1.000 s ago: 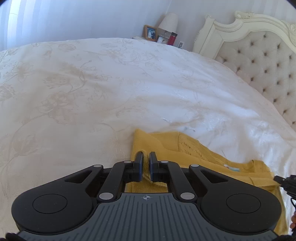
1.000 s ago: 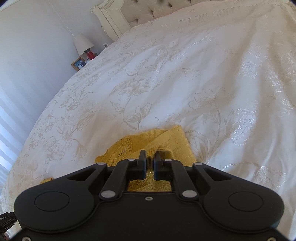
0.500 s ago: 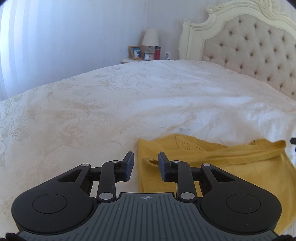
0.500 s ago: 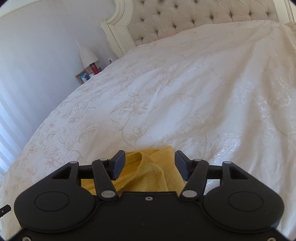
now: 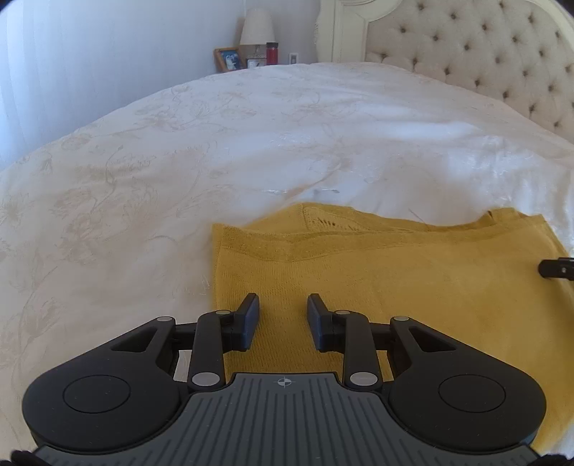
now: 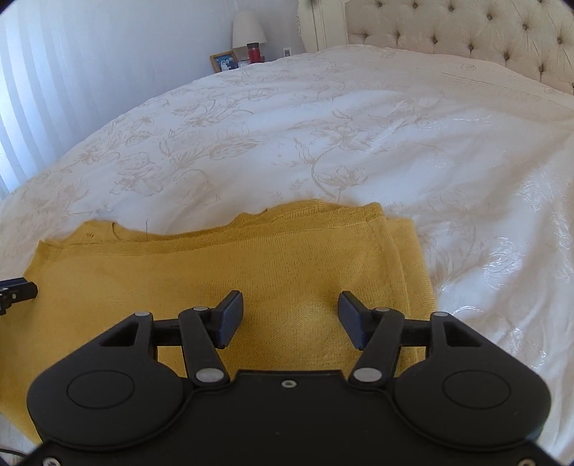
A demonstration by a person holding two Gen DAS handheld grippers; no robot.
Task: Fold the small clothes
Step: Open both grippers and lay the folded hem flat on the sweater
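Left wrist view: the left gripper (image 5: 283, 304) hangs over the near left part of a yellow knit garment (image 5: 412, 279) that lies folded flat on the white floral bedspread (image 5: 143, 186). Its two black fingers (image 5: 247, 319) stand a little apart, having just been opening, with bare knit showing in the gap and nothing pinched between the pads. The garment's left edge runs just beside the left finger, and a folded band crosses its far side, with a patch of open lacework beyond it. At the right edge of the view, a finger tip of the right gripper (image 5: 556, 268) reaches in over the cloth. Beyond the bed stand a tufted cream headboard (image 5: 477, 53), a lamp (image 5: 256, 27), a framed photo (image 5: 229, 59) and a red bottle (image 5: 272, 53) on the bedside stand.

Right wrist view: the right gripper (image 6: 290, 304) hovers above the right half of the same garment (image 6: 215, 265), fingers (image 6: 227, 315) spread wide after just opening, holding nothing; only flat yellow knit lies under the gap. The garment's right edge shows stacked folded layers, resting on the bedspread (image 6: 394, 125). The tip of the left gripper (image 6: 16, 291) pokes in at the far left, over the cloth's left end. The headboard (image 6: 448, 25), lamp (image 6: 248, 28), photo (image 6: 224, 61) and bottle (image 6: 254, 52) stand at the back
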